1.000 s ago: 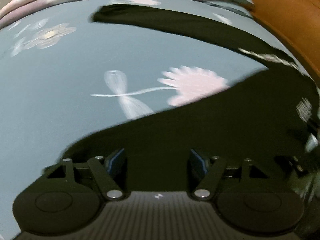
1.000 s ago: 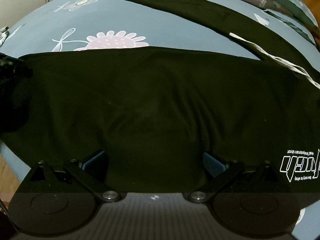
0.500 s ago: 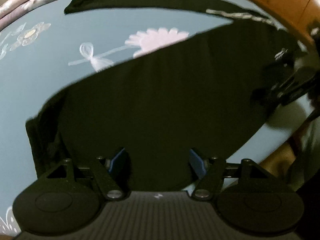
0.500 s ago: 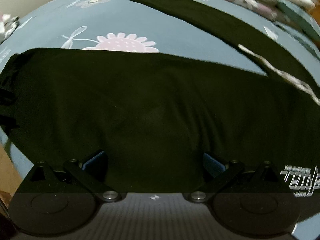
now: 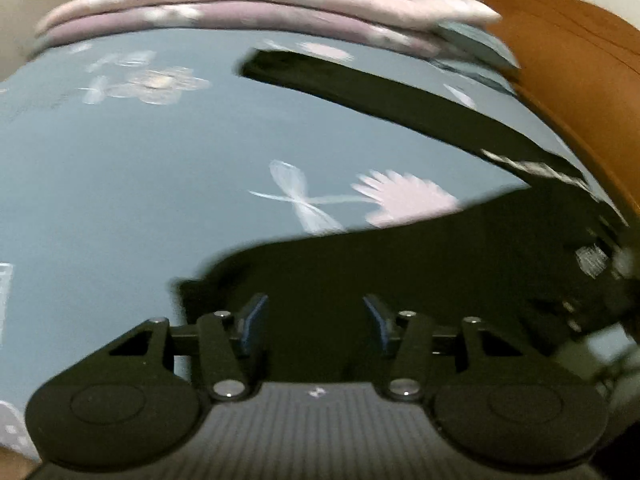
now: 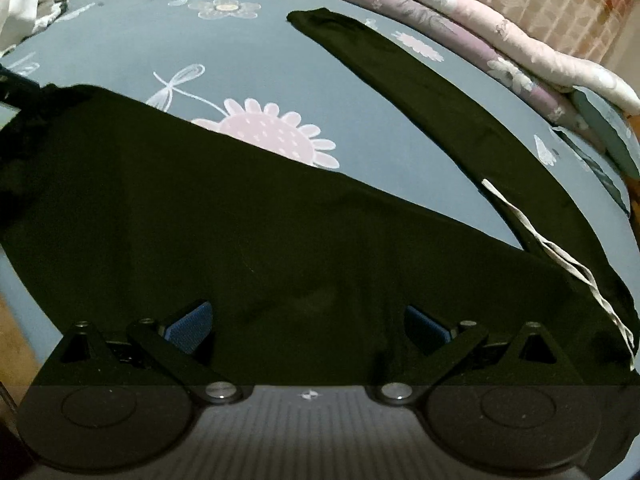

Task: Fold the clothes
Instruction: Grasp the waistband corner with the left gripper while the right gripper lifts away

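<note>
Both grippers hanging open over black trousers spread on a bed

The left gripper [image 5: 314, 320] is holding its blue-padded fingers [image 5: 252, 322] apart with nothing between them, and since half a second ago its view has swung from looking across the whole dark panel to looking along the bed, the trouser edge now sitting just ahead of the fingertips. The right gripper [image 6: 308, 326] is likewise keeping its fingers [image 6: 192, 324] spread and empty above the black trousers [image 6: 240, 232], which are lying flat on the grey-blue floral bedsheet [image 6: 280, 76], one leg [image 6: 420, 92] angling away toward the folded pink quilts [image 6: 480, 28]. A white drawstring [image 6: 560, 256] is trailing over the waist end at the right. No containers are showing.
</note>
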Demonstrator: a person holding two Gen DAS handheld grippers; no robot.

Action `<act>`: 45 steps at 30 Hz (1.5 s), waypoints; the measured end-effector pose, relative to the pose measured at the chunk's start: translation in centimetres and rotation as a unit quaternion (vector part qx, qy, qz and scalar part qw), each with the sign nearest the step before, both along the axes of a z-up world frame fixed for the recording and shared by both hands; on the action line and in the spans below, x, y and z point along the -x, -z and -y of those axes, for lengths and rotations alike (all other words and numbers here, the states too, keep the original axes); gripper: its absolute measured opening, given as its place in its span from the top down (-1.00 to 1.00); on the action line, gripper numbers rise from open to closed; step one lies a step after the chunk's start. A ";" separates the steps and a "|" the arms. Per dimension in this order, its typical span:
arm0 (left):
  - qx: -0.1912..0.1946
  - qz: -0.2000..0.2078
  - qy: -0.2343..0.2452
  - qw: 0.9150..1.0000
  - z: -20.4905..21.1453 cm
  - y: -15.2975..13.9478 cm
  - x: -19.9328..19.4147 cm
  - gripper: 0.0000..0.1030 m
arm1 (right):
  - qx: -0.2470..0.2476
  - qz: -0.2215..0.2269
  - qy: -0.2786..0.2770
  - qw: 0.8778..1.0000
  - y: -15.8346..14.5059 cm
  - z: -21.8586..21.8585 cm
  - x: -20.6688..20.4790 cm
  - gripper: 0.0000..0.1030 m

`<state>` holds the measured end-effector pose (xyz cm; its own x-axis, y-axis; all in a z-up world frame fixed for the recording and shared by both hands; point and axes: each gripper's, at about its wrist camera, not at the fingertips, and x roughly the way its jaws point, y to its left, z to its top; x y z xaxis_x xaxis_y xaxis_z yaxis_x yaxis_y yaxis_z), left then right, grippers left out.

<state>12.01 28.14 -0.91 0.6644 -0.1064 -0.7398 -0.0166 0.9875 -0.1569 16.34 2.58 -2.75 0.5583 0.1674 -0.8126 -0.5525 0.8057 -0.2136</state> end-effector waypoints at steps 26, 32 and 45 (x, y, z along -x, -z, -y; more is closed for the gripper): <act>0.054 -0.030 -0.164 0.985 -2.4 4.2 3.4 0.03 | -0.021 0.002 -0.219 0.975 -0.1 -2.0 1.2 -0.84; 0.152 -0.045 -0.194 0.968 -4.5 5.8 3.7 -0.01 | -0.043 0.000 -0.280 0.959 -0.3 -5.8 1.5 -0.80; 0.281 -0.047 -0.224 0.932 -6.9 7.1 5.2 -0.21 | -0.046 0.012 -0.428 0.902 0.4 -18.8 4.5 -0.23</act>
<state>6.78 35.06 -8.03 0.6707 -0.2212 -0.7080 -0.4476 0.6405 -0.6241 11.85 21.38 -3.12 0.2083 0.6125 -0.7625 -0.9773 0.1000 -0.1867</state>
